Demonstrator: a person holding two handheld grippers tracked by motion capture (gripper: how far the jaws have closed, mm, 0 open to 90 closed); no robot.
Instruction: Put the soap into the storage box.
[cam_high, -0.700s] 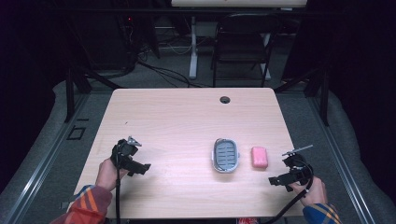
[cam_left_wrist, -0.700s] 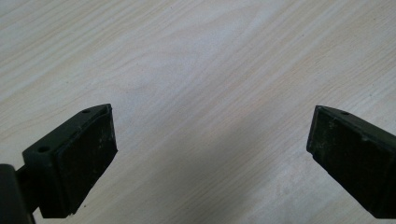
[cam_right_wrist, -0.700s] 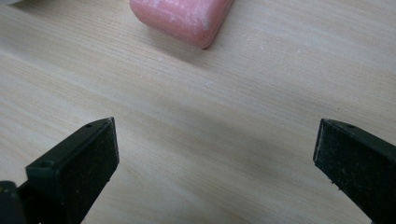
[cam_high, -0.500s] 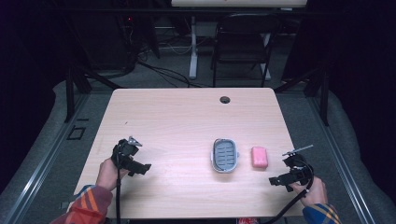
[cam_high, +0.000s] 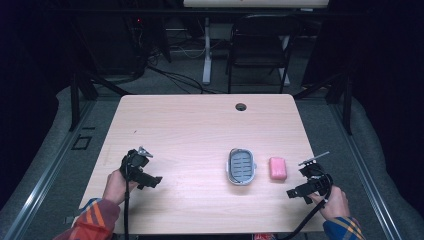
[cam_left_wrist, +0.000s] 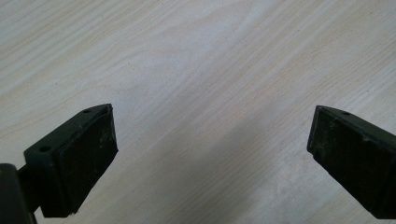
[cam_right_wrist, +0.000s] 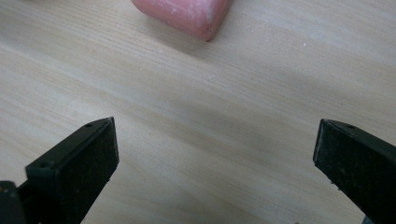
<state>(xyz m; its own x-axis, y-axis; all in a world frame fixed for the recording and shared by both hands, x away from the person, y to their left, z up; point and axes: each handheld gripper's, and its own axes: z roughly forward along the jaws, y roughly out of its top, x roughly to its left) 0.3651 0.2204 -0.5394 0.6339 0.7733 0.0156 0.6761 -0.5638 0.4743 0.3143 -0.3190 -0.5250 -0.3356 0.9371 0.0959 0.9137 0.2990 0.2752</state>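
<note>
On the pale wooden bench (cam_high: 200, 130), a pink soap bar (cam_high: 278, 168) lies just right of a grey, slotted soap dish (cam_high: 241, 165), which looks empty. The right gripper (cam_high: 298, 190) hovers near the soap, fingers (cam_right_wrist: 74, 172) spread wide, holding nothing. The left gripper (cam_high: 150, 181) hangs over bare wood well apart, fingers (cam_left_wrist: 74, 168) likewise spread.

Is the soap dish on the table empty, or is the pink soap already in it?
Empty. The soap dish shows only its bare slotted tray, and the pink soap lies on the table just beside it, apart from it.
</note>
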